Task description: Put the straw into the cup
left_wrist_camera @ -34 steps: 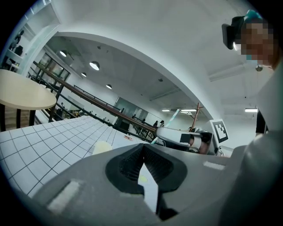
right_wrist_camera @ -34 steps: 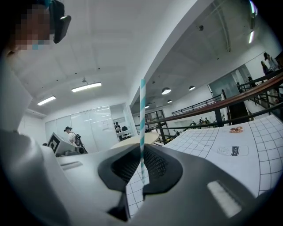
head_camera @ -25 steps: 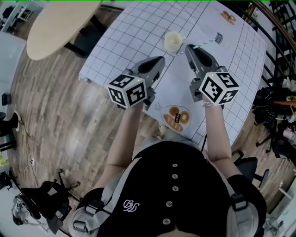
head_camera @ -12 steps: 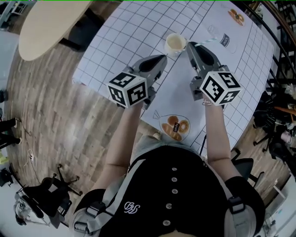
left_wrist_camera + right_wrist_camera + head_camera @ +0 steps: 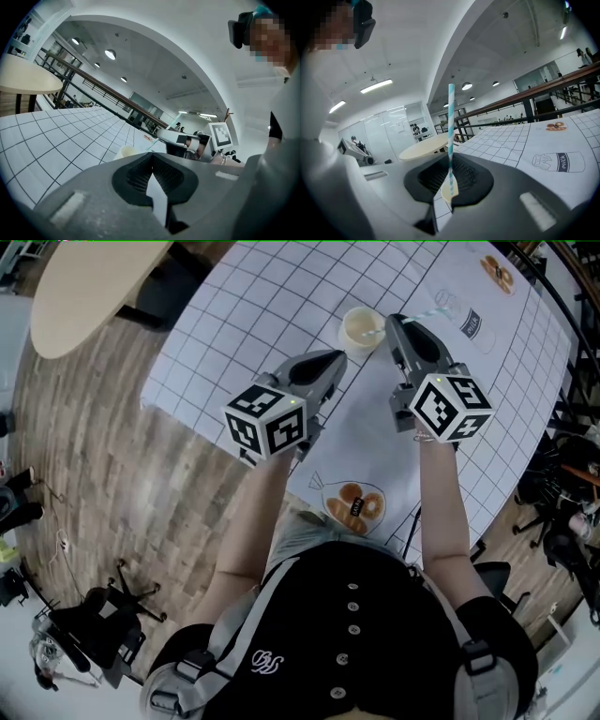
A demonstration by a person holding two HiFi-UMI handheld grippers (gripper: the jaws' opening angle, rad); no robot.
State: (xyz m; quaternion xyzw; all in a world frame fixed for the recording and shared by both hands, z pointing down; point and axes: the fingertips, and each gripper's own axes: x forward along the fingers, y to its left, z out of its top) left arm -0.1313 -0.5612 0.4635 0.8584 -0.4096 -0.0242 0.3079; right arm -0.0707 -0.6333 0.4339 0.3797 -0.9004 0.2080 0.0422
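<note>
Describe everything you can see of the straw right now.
The straw is thin, straight and paper-looking, with teal and white spiral stripes. It stands roughly upright, pinched near its lower end between the closed jaws of the right gripper. Its lower tip hangs over the cream cup; whether it is inside, I cannot tell.

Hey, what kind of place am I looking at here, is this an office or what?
Probably an upper-floor open area of an office or lab building. A balcony railing runs past the table with its grid-printed table cover, a round table stands nearby, and glass-walled rooms lie beyond.
</note>
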